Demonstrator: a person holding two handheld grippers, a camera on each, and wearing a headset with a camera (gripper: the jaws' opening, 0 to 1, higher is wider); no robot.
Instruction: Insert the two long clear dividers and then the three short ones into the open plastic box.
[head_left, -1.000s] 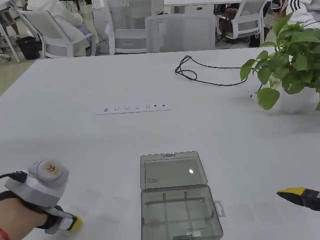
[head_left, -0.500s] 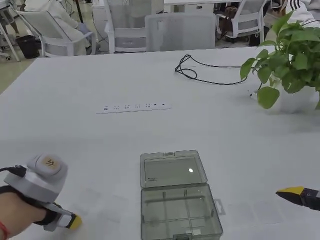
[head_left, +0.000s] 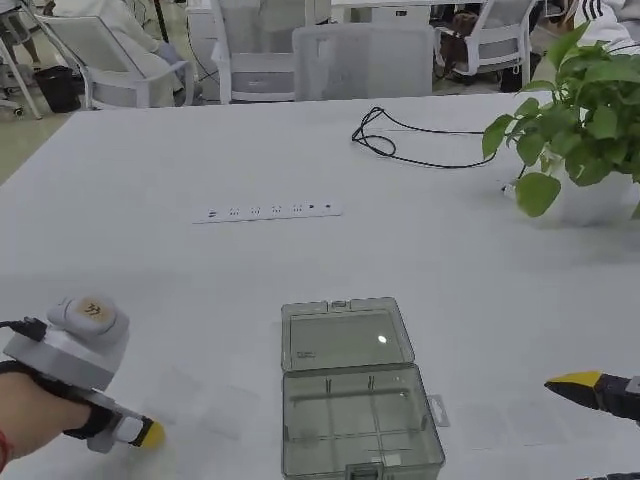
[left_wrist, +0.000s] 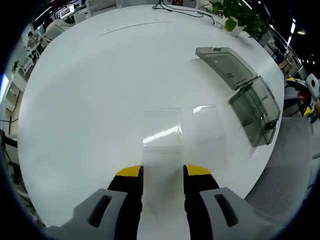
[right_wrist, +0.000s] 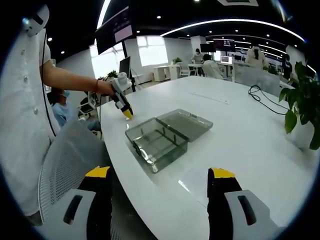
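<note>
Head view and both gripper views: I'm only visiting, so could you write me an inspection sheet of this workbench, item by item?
Surface: white table, flat and smooth.
Job's things: plastic box open near the front edge, its lid laid flat behind it. Clear dividers lie flat on the table left of the box. A further clear piece lies to its right.
Clutter: power strip mid-table; potted plant at the far right.
Grippers: left hand-held gripper has its jaws apart and holds nothing. Right hand-held gripper is wide open and empty.
Cables: black cable looped on the far side.
Surroundings: office chairs beyond the table.
</note>
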